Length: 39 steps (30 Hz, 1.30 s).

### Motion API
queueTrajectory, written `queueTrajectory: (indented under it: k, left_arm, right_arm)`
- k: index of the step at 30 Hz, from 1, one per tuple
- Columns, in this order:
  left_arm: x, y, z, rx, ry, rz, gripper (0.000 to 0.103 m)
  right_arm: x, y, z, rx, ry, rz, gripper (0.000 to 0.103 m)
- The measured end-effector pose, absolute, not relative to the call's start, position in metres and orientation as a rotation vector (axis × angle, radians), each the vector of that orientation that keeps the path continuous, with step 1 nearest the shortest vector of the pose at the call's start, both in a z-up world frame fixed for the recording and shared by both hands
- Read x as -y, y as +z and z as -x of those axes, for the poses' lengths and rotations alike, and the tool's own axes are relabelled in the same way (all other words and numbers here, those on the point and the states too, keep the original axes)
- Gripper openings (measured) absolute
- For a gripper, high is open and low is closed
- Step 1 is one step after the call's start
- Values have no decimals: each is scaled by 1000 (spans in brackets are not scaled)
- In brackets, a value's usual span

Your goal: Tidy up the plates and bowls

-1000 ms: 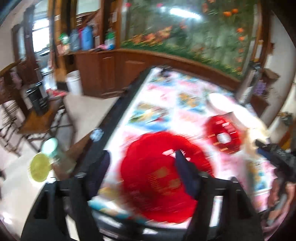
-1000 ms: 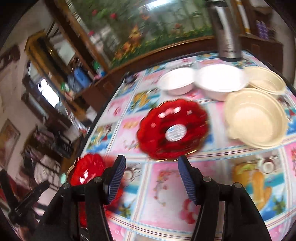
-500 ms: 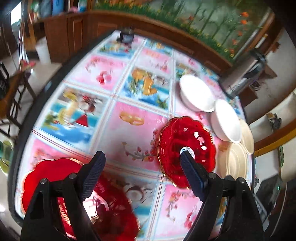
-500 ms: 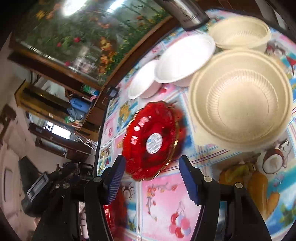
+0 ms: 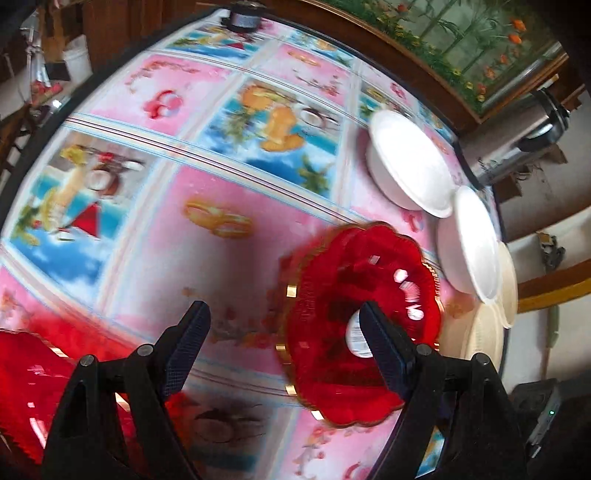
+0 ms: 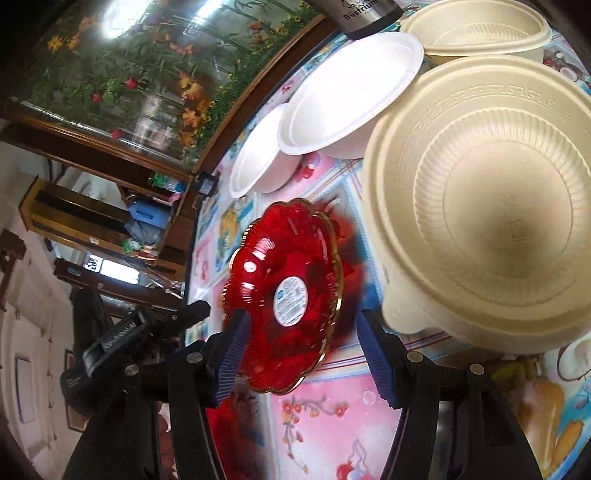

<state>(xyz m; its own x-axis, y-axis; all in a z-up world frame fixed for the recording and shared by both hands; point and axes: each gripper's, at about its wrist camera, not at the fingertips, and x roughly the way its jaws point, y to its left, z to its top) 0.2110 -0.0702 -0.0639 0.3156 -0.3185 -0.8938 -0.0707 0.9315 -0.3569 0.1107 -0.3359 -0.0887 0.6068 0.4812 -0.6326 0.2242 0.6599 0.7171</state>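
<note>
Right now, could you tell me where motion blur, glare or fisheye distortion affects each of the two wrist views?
Left wrist view: motion blur smears the tablecloth prints and the red plate; the table edge bows with fisheye distortion. Right wrist view: sharper overall, the red plate's sticker is visible though unreadable, glare streaks cross the glass-fronted flower scene, and the near beige bowl looms oversized.

On the bench [image 6: 325,417], the scalloped plate [image 6: 284,291] lies ahead of the right hand-held gripper [image 6: 301,354]. At its 2 o'clock sits the ribbed bowl [image 6: 491,218], with a second ribbed bowl [image 6: 476,29] behind it. Two smooth bowls [image 6: 347,92] [image 6: 258,155] line up at the plate's 12 o'clock, touching. A flask [image 6: 365,14] stands behind them.
</note>
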Motion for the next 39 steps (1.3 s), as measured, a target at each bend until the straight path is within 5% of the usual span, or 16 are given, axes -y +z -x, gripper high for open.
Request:
queueTrajectory:
  k: [6,8,15,17,20,39]
  left_arm:
    - [84,-78,-213,-1270,-203,337,82]
    - [87,-82,-212,-1277,-215,332,75]
    - [96,-83,-208,-1244,-204,234,27]
    - [95,-84,-208,-1239,-198,222,19]
    - [91,-84,-207,-1234,-188,221,16]
    - [81,-35,-156,-1088,-226,151,13]
  right_arm:
    - [335,-97,-113,-951,183,-887,63]
    - [335,-100,-113,-951,192,-894,62]
    - [333,-102,-115,-935,182,-897,57]
    - [333,-104,-116,-939,162,-887,41]
    - [334,-107,-117,-960,107,-847,8]
    - [319,-80,-89,-856,128,-761,7]
